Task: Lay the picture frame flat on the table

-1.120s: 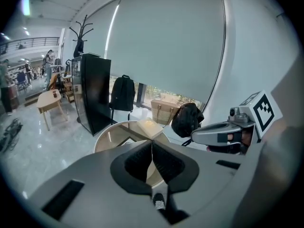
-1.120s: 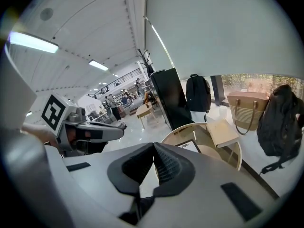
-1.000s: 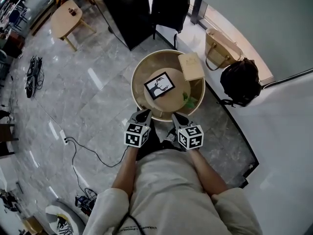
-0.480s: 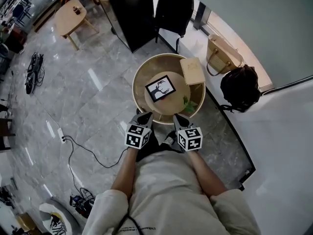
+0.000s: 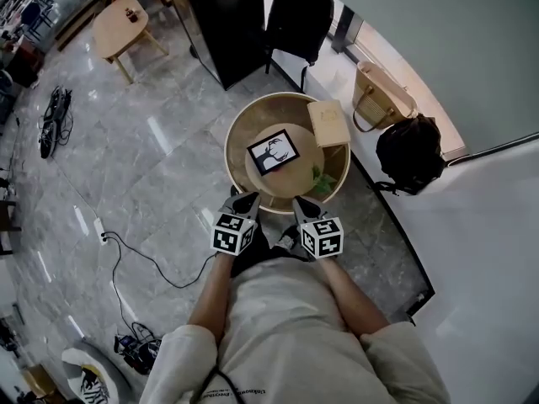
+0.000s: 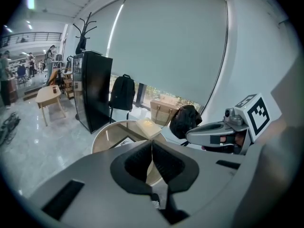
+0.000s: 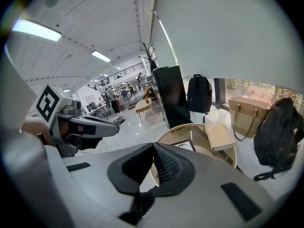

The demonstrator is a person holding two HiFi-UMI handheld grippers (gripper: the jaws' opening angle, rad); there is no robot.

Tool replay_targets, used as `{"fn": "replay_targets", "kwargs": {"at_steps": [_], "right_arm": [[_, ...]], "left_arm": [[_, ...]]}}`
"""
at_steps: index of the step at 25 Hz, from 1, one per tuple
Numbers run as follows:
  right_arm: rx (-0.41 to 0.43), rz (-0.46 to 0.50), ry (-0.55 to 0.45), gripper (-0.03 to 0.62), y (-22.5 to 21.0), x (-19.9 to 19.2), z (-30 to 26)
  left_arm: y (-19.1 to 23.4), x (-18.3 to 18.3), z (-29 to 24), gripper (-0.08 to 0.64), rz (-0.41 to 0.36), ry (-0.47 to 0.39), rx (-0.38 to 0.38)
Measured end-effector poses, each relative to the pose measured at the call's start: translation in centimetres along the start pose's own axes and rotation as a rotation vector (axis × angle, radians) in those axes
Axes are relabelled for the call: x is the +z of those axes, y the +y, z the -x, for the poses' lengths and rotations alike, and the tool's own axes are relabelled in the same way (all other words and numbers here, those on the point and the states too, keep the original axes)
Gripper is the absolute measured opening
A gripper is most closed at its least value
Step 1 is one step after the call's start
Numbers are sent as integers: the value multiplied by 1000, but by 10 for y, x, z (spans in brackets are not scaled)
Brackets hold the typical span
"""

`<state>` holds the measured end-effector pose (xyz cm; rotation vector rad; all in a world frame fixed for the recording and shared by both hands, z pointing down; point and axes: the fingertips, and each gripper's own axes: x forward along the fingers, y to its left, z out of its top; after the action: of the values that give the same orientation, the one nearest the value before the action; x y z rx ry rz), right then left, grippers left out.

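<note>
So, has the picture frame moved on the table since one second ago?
No. The picture frame keeps its place left of the tan box on the round table.

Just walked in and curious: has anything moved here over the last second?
Nothing has visibly moved; only the view shifted slightly. The left gripper and right gripper stay at the near edge of the table, jaws shut and empty. The frame lies on the table as before.
</note>
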<state>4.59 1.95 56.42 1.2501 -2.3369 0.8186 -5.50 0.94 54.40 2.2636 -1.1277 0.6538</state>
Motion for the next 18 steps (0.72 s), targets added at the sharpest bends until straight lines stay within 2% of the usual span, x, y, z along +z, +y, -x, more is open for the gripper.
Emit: {"fn": "replay_targets", "kwargs": {"at_steps": [6,10,14,18], "right_arm": [[-4,-41,-5,34,-2,3,-2],[-29,-102,-8,32,-13,5,-1],[-14,-153,-10,32,-15,5,0],[-2,-158,24,32,-16,0,-2]], "left_arm": [[2,2,-1,21,-3,6,1],[2,2,-3,21,-8,11,-1],[2,2,-5,21,-6,16,-4],[0,4,-9,21,-11,23,-10]]}}
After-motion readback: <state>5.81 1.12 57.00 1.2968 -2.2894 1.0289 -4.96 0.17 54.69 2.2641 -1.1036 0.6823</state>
